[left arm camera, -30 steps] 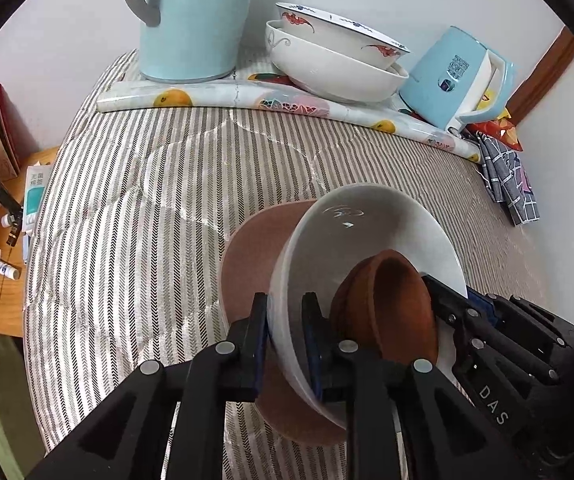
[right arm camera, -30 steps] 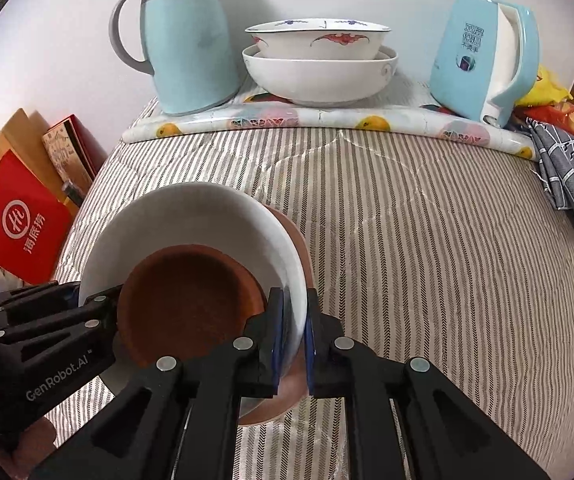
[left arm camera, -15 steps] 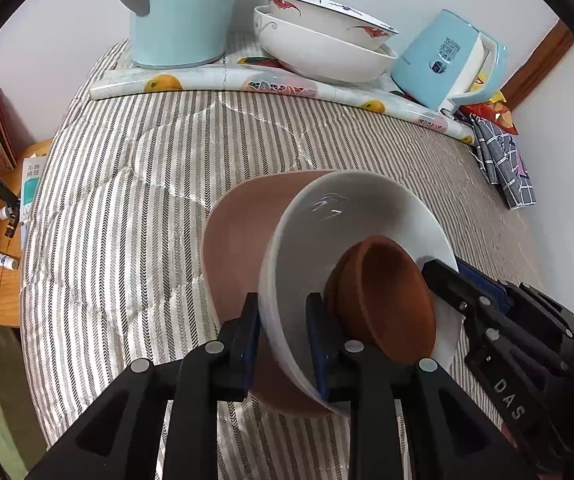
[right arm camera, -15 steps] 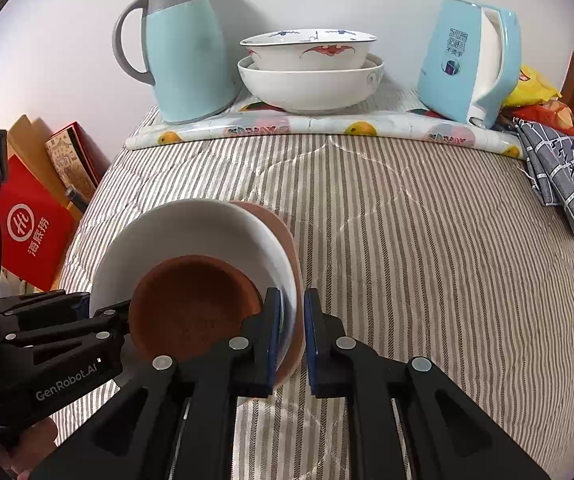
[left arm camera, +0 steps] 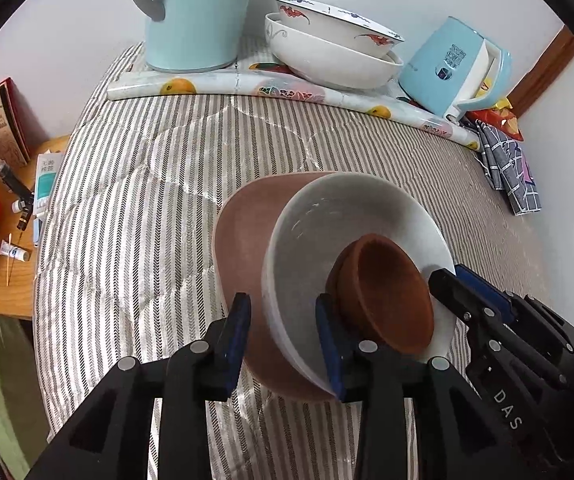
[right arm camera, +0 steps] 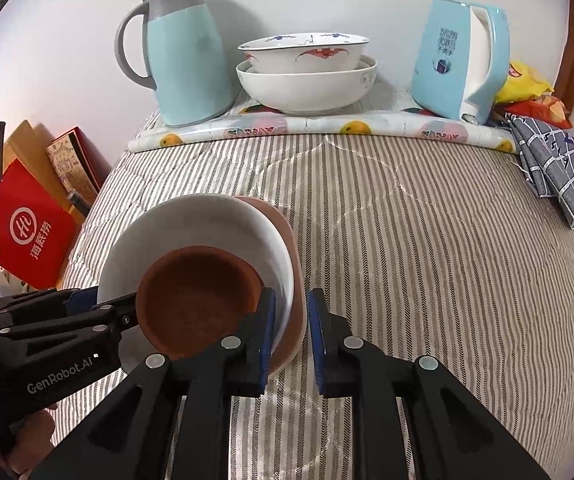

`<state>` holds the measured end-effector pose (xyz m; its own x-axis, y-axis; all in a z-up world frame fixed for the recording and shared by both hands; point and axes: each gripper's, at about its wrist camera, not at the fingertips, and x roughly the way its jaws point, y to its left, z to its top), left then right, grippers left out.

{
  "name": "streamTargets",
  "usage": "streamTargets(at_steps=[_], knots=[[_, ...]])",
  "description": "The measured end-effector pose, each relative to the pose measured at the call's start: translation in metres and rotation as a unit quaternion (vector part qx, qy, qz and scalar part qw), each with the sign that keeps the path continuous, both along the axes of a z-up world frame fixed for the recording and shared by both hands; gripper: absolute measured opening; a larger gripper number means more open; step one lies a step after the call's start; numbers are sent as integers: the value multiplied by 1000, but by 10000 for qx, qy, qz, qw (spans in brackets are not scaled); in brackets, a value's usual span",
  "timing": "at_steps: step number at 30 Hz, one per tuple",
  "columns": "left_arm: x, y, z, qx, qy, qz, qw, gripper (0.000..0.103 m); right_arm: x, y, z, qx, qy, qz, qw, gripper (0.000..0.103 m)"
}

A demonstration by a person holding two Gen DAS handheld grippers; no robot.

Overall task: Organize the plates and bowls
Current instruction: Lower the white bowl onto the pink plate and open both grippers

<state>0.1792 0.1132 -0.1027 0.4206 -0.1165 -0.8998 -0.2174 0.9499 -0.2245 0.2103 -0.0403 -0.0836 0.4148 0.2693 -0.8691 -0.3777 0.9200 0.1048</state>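
My stack sits on the striped cloth (right arm camera: 427, 240): a pink plate (left arm camera: 243, 240) at the bottom, a white bowl (left arm camera: 351, 216) on it, and a small brown bowl (right arm camera: 195, 296) inside that.

I think the step now is letting go and backing off. I should pull both grippers straight back and slowly, so no pad bumps a rim and tips the stack.

My left gripper (left arm camera: 285, 334) is open wide and holds nothing; the rims of the white bowl and the pink plate sit between its pads. My right gripper (right arm camera: 291, 330) is open a little, holding nothing, with the far rims in its gap.
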Motion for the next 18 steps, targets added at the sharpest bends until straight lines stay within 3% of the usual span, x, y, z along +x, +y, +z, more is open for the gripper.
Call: streamTargets(at_steps=[3,6,9,10,18], knots=[[-4,-1,3,26,-38,46,10000,33,-2,-2,4,37,-58,-22,10000,21],[-8,1,6,-24,-98,144,9998,33,-5,-5,9,127,-128,-46,9998,32],[-12,2,10,-11,-165,229,9996,44,-9,-6,14,150,-220,-32,9996,32],[-14,2,12,73,-205,275,9994,52,-11,-7,16,165,-246,-19,9996,32],[-24,4,18,170,-317,295,9989,59,-23,-11,24,227,-336,-47,9992,32]])
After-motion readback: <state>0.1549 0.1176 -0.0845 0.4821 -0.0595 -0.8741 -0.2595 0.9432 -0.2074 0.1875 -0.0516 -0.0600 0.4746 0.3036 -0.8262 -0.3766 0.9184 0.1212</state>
